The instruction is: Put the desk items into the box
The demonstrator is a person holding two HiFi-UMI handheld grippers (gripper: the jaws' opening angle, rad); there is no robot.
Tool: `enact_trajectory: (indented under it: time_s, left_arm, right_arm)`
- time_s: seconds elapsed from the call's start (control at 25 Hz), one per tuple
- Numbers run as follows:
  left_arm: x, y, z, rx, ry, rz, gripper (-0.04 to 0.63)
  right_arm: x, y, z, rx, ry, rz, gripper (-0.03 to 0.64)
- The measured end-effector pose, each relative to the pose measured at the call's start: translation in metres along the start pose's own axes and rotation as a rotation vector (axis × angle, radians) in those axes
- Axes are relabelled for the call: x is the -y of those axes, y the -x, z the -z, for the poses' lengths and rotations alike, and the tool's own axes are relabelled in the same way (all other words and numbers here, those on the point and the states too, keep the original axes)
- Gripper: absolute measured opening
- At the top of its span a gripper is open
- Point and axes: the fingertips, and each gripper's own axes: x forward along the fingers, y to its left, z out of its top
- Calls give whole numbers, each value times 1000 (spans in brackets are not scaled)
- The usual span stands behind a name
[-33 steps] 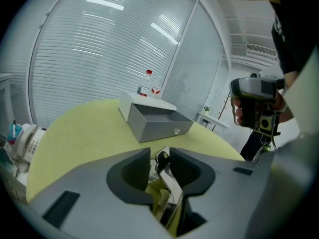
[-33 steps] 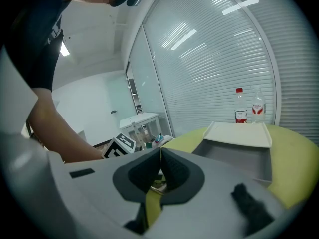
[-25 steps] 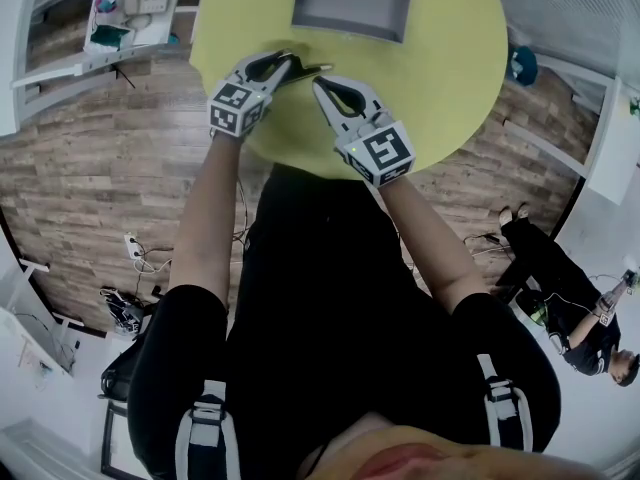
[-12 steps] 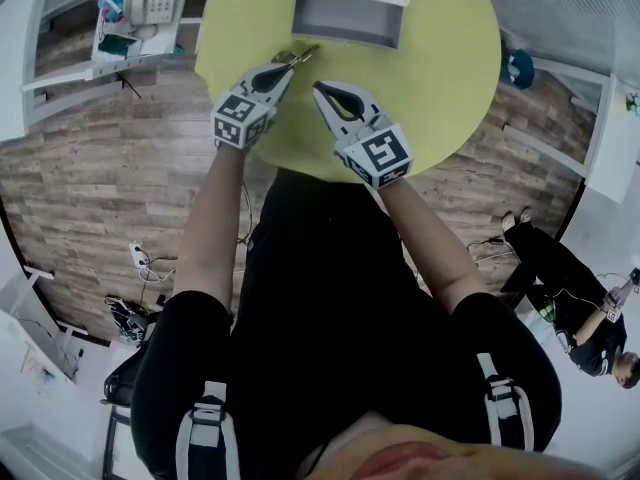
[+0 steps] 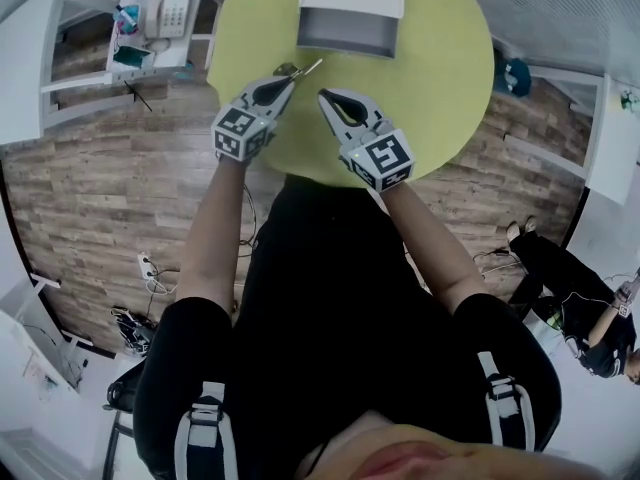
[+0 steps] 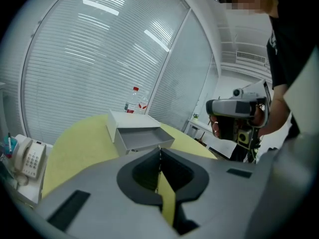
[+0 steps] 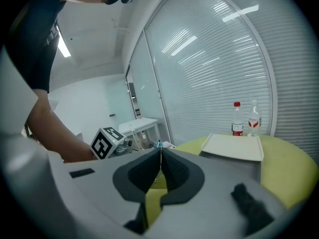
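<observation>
The right hand-held gripper (image 5: 324, 96) hovers over the yellow tabletop (image 5: 440, 88), pressed together on nothing. Beside it, the left hand-held gripper (image 5: 289, 76) pinches a thin silvery item (image 5: 309, 66) (too small to identify), just short of the open box (image 5: 350, 30).

A shallow grey rectangular box (image 5: 349, 30) with a white lid folded back behind it sits open and upright on the far part of the round yellow-green table (image 5: 440, 88), and the tray looks empty from my left gripper view. A thin, dark-and-silver desk item (image 5: 303, 67), too small for me to name, is pinched at one end in the closed tips of my left gripper (image 5: 288, 78). It juts out slantwise toward the box, stopping just short of its near edge.
</observation>
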Motion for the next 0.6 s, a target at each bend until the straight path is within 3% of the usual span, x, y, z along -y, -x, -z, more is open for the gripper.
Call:
enact_trajectory:
  time_s: [0.6]
  left_arm:
    - [29,13,-75,57,-123,64,17]
  right_arm:
    - [12,26,-50,54,57,75,17]
